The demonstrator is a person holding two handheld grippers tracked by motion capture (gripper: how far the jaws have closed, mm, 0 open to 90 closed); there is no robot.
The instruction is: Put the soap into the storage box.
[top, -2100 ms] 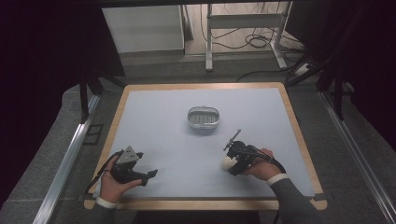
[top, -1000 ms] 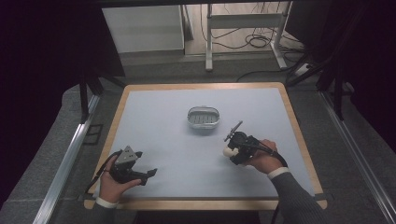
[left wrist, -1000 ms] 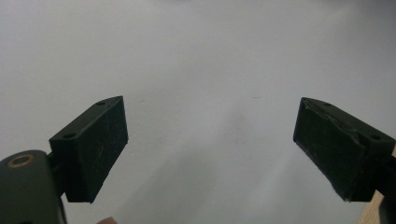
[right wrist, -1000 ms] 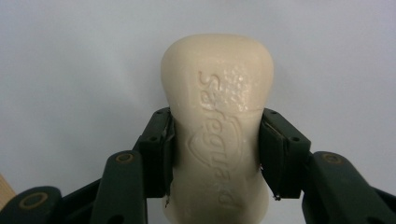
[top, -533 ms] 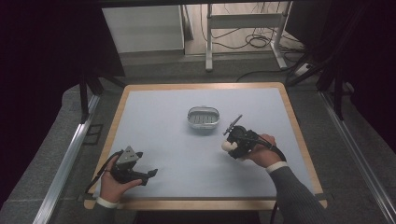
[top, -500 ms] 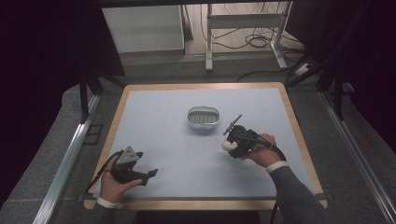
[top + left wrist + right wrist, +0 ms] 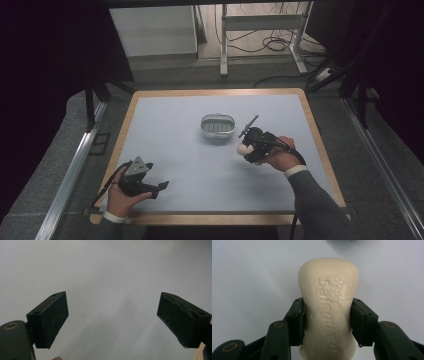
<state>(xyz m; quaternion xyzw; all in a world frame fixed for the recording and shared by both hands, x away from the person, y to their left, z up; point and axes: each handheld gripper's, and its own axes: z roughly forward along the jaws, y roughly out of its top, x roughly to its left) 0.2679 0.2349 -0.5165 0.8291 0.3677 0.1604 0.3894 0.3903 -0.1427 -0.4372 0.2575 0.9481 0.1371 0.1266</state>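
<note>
A cream bar of soap point(image 7: 328, 307) with an embossed brand name sits clamped by its narrow waist in my right gripper point(image 7: 327, 322). From above, the soap point(image 7: 243, 148) shows at the tip of the right gripper point(image 7: 246, 148), just right of and nearer than a small oval metal dish point(image 7: 217, 125) at the mat's middle. My left gripper point(image 7: 162, 186) rests low at the near left of the mat, held in a hand. Its two jaws stand wide apart with only mat between them, as the left gripper view point(image 7: 112, 322) shows.
The pale blue mat point(image 7: 190, 165) has a wooden rim point(image 7: 215, 218). Grey floor, metal rails and a white table's legs with cables lie beyond the far edge.
My right gripper has carried the soap up and to the left, closer to the metal dish. The left gripper has stayed put.
</note>
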